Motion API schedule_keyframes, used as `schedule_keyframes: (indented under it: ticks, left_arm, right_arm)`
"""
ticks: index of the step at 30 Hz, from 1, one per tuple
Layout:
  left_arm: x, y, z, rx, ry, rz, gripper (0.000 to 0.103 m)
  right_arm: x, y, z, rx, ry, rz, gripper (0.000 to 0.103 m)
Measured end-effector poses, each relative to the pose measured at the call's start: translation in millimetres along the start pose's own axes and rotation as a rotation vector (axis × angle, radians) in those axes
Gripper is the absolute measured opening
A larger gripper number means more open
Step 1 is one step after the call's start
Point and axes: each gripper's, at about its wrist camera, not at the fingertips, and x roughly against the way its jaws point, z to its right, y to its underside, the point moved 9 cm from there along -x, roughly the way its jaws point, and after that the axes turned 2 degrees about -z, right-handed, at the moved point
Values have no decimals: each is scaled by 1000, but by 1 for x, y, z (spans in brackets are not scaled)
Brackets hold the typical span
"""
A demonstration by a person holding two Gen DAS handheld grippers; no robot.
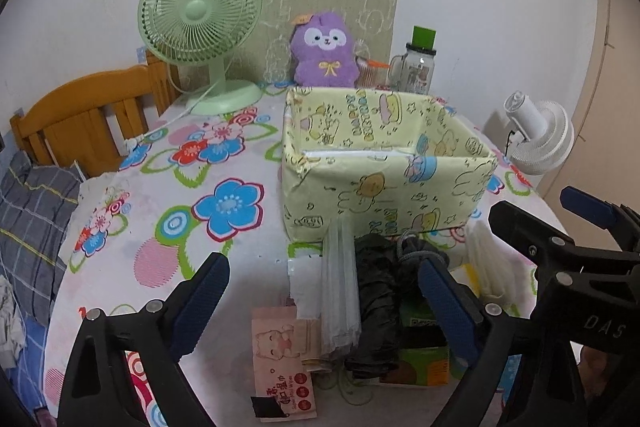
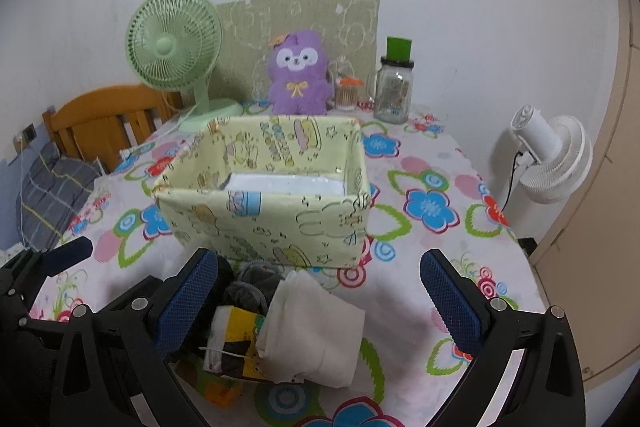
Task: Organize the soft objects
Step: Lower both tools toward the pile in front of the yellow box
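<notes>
A yellow cartoon-print fabric box (image 1: 384, 187) (image 2: 272, 195) stands open-topped mid-table, only its white bottom showing inside. In front of it lies a pile of soft items: a black cloth (image 1: 376, 291), a clear plastic pack (image 1: 340, 287), a pink wipes pack (image 1: 284, 359), a folded white cloth (image 2: 316, 327) and a grey rolled sock (image 2: 248, 287). My left gripper (image 1: 326, 297) hangs open over the black cloth and plastic pack. Above the white cloth my right gripper (image 2: 318, 301) is open too. Neither holds anything. A purple plush (image 1: 324, 51) (image 2: 298, 75) sits behind the box.
A green desk fan (image 1: 200, 27) stands at the back left, a glass jar with a green lid (image 1: 418, 67) at the back right. A white fan (image 2: 552, 159) is beyond the table's right edge. A wooden headboard (image 1: 88, 115) and a plaid pillow (image 1: 32, 211) lie to the left.
</notes>
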Motion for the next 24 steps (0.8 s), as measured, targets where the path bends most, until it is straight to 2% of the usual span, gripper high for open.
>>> schedule_keyframes:
  ticks: [3,8,14,16,21,24]
  left_arm:
    - [-6,3,-2,10,-11,-15,88]
    - [-17,11,-3,8,-21,-49,85]
    - [-26,19,-5,0,-35,-91,69]
    - [-27,20,-5,-4,-35,-99,61]
    - [-36,26,-3,0,-15,-124,50]
    - [-41,28,-4,11,-13,-137,48]
  right_arm:
    - [-8,5,0,-3,-5,-21,102]
    - [-21,13,-2,-13,-12,-56,102]
    - [-30,25,-4,-21,-14,-95,102]
    - [-32,27,-4,-26,-9,-102,102]
    - [-41,36,-1,-56,-10,-138,102]
    - [-46,42,-1,-72,-18,-161,102]
